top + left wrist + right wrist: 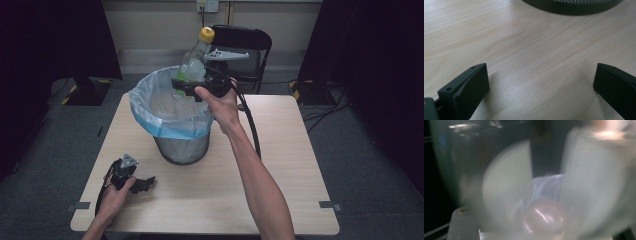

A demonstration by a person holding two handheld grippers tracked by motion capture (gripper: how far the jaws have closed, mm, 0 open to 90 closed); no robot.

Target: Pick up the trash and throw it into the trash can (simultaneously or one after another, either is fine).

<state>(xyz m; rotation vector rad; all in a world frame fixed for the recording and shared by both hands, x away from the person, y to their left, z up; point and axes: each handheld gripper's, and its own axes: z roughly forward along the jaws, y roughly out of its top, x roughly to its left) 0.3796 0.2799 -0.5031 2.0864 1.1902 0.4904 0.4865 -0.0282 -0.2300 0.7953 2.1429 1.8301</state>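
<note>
A clear plastic bottle [195, 62] with a yellow cap and pale green label is held tilted above the far rim of a mesh waste bin [182, 147] lined with a blue-edged bag. My right gripper [186, 86] is shut on the bottle's lower body. In the right gripper view the bottle [574, 185] is a close, blurred pale shape. My left gripper [144, 183] rests low at the table's front left, open. In the left gripper view its jaws stand wide apart over bare wood, left gripper [541, 82], with the bin's base [571, 6] at the top edge.
The wooden table [280, 165] has free surface to the right of and in front of the bin. A black chair [247, 47] stands behind the table. Dark curtains flank both sides, and cables lie on the floor at the right.
</note>
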